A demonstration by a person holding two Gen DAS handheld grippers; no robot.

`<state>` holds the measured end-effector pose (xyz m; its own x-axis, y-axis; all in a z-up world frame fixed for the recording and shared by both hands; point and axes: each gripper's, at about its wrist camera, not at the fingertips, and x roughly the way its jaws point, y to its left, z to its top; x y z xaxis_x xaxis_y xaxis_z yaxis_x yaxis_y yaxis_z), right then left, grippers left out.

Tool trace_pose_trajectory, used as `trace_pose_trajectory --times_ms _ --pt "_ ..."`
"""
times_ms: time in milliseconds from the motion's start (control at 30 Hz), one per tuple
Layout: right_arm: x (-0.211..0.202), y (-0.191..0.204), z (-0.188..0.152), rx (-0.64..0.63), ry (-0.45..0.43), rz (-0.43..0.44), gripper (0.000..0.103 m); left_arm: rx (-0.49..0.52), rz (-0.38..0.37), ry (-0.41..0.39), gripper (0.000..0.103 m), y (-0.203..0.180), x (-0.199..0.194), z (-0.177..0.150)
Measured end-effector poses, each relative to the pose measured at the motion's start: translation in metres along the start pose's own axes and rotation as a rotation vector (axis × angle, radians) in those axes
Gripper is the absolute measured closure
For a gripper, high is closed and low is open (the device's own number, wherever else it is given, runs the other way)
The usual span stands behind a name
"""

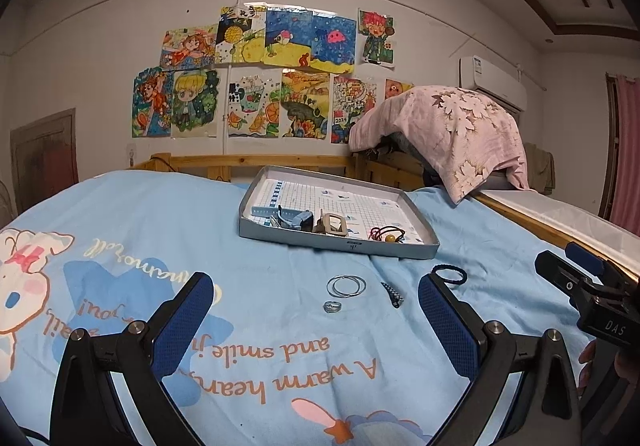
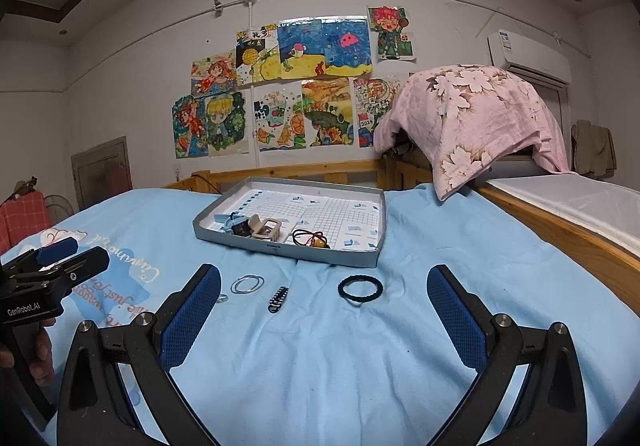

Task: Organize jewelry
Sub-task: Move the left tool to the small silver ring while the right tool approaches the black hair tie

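A grey shallow tray (image 1: 420,246) (image 2: 280,248) sits on the blue bedspread and holds hair clips and a corded bead tie (image 1: 388,234) (image 2: 310,238). In front of it lie thin silver hoops (image 1: 346,286) (image 2: 247,283), a small silver ring (image 1: 332,306) (image 2: 222,298), a black-and-white clip (image 1: 392,294) (image 2: 278,299) and a black hair tie (image 1: 450,273) (image 2: 359,288). My left gripper (image 1: 316,326) is open, with the ring and hoops lying ahead between its fingers. My right gripper (image 2: 324,322) is open too, short of the black hair tie and clip.
A wooden bed rail (image 2: 560,234) runs along the right and far edge. A pink floral cloth (image 2: 476,118) is draped over something at the back right. Drawings cover the wall (image 1: 260,74). Each gripper shows at the edge of the other's view, held by a hand (image 2: 36,354).
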<state>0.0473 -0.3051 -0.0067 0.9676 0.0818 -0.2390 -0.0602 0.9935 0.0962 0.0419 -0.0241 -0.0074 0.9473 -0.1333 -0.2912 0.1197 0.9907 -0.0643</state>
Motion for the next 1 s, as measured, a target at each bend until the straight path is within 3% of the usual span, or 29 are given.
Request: trace_pose_trajectory --times_ms 600,1000 --pt "0.027 0.005 0.026 -0.010 -0.036 0.007 0.002 -0.099 0.030 0.040 0.000 0.014 0.034 0.015" --pt "0.061 0.000 0.048 -0.010 -0.065 -0.005 0.002 -0.123 0.051 0.014 0.000 0.030 0.062 0.035"
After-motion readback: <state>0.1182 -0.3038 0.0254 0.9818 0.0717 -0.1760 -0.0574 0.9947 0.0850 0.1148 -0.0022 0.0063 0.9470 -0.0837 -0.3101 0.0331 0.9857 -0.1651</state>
